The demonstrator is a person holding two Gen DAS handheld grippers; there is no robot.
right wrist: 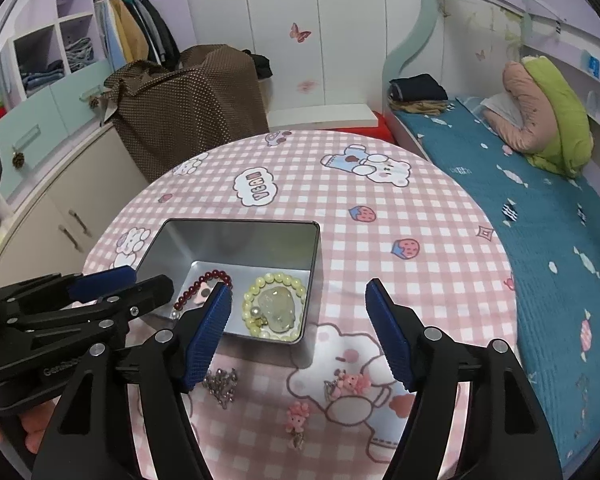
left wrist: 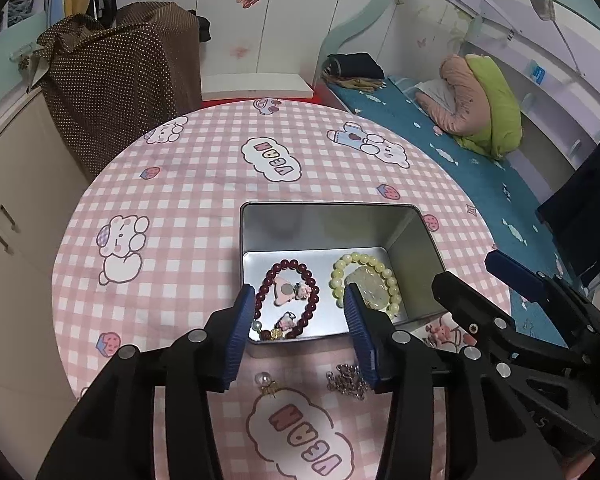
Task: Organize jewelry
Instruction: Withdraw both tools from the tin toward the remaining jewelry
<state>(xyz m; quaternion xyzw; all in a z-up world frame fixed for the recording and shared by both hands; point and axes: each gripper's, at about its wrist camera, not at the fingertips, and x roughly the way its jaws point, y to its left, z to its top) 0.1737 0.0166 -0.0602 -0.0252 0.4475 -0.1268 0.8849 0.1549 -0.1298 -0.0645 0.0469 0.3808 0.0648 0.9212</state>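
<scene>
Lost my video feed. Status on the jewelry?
Both grippers open, left gripper, right gripper. Two bracelets in tin. Silver chain, pink charms still on table. Nothing blocking.

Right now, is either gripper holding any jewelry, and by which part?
Nothing is held. The left gripper and right gripper are both open, empty, above the tin.

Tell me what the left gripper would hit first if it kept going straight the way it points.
Most likely the dark red bead bracelet in the metal tin. The left gripper, jaws open and empty, points down into the tin's near end. Depth is unclear; it might meet the tin's near wall first.
</scene>
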